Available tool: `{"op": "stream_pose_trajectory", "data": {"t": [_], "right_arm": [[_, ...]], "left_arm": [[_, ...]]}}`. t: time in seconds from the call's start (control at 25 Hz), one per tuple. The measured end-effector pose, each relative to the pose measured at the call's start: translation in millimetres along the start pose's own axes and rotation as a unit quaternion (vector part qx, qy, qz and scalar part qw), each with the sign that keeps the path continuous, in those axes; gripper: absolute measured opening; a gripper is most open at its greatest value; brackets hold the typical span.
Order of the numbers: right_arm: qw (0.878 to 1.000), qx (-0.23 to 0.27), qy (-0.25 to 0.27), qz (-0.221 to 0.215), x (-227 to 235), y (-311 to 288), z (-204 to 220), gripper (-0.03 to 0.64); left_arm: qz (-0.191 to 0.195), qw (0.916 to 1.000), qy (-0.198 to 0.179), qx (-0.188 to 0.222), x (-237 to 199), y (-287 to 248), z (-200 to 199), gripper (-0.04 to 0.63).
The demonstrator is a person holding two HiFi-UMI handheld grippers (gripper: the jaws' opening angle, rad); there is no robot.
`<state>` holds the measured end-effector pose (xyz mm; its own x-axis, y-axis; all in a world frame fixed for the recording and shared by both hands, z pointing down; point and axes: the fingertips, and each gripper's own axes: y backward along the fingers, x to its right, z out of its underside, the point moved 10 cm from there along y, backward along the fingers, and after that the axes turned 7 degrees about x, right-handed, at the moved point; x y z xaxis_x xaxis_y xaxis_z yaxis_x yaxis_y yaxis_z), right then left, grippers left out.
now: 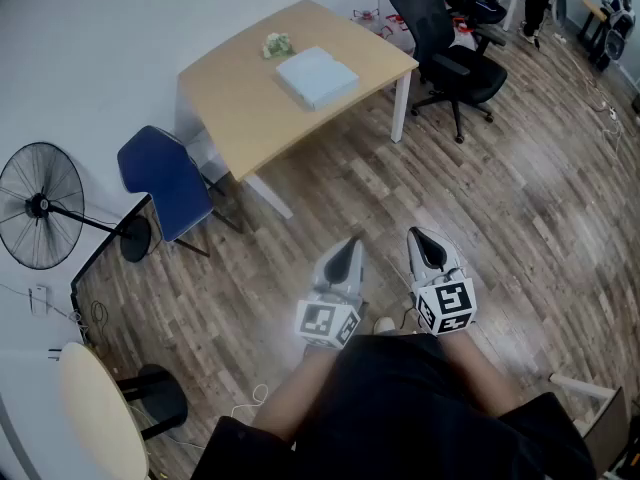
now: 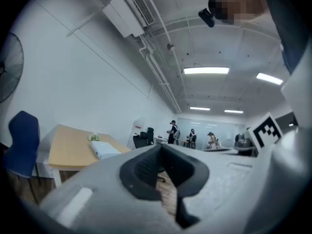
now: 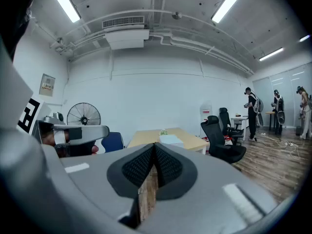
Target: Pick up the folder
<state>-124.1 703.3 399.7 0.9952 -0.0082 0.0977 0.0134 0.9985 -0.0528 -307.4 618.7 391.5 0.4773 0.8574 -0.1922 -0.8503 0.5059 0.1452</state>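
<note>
Both empty and closed tight, left gripper (image 1: 345, 253) and right gripper (image 1: 422, 240); folder (image 1: 316, 76) at eleven o'clock on the desk (image 1: 250, 118) (likely light, thin, slippery: pinch one edge).

Upper centre, the folder (image 1: 316, 76) lies on the desk (image 1: 250, 108); a chair (image 1: 165, 178) stands at its lower left, a fan (image 1: 40, 206) further left.

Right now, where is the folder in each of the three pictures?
Head view: the folder lies near the top middle, on the wooden table.
Left gripper view: the folder sits left of the middle, on the far end of the table.
Right gripper view: the folder is close to the middle, a little right, on the table.
Shared landmark: the blue chair beside the table shows in all three views.
</note>
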Motion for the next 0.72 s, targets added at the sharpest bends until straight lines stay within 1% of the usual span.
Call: {"op": "stream_pose_trajectory", "data": {"t": [0.12, 0.24, 0.36, 0.52, 0.72], "right_arm": [[1.0, 0.009, -0.002, 0.006, 23, 19, -2, 0.0], [1.0, 0.011, 0.0, 0.014, 41, 22, -1, 0.0], [1.0, 0.008, -0.002, 0.018, 53, 17, 4, 0.0], [1.0, 0.006, -0.009, 0.026, 65, 6, 8, 0.0], [0.999, 0.0, -0.005, 0.037, 86, -25, 14, 0.0]], "left_arm": [[-0.002, 0.9999, 0.014, 0.001, 17, -9, 10, 0.0], [-0.009, 0.9999, 0.008, 0.001, 21, -20, 13, 0.0], [-0.017, 0.9998, 0.005, -0.006, 18, -29, 15, 0.0], [-0.016, 0.9997, 0.002, -0.016, 11, -45, 21, 0.0], [-0.01, 0.9998, 0.005, -0.016, -13, -82, 32, 0.0]]}}
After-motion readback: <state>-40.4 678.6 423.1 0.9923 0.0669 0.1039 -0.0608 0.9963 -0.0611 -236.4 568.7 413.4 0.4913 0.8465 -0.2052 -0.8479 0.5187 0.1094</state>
